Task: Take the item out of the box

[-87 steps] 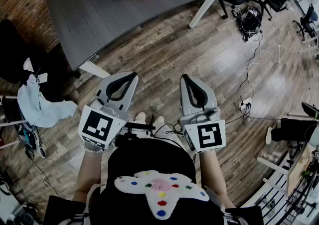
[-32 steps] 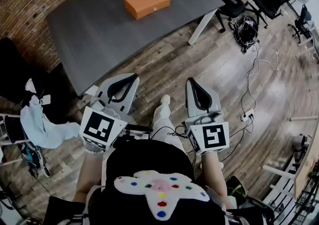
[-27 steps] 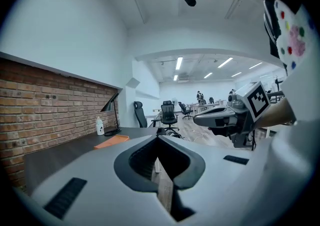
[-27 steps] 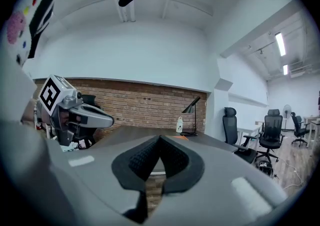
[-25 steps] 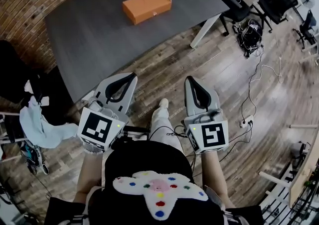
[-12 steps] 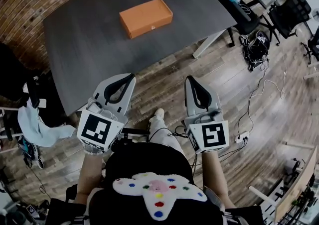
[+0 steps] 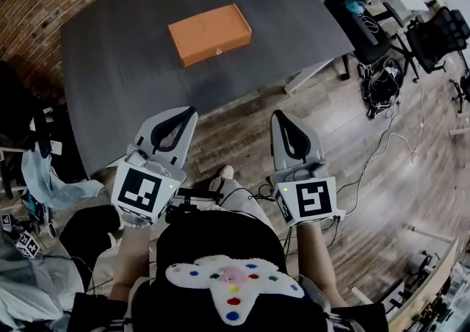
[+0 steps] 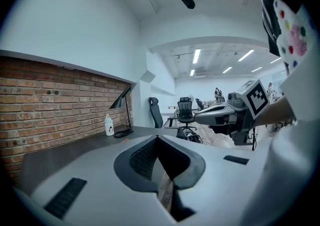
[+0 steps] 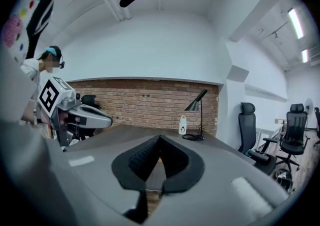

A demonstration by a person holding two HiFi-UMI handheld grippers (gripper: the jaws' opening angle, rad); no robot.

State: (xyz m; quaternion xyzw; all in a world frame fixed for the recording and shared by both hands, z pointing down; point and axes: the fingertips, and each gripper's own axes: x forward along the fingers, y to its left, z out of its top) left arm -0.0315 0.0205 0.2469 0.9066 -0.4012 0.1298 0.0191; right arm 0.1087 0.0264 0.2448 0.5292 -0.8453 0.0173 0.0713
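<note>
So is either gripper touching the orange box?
No: in the head view the orange box lies on the grey table, and the left gripper and right gripper are both clear of it.

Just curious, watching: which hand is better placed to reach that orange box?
Left, marginally: the orange box lies slightly nearer the left gripper than the right gripper. Both are shut and empty.
</note>
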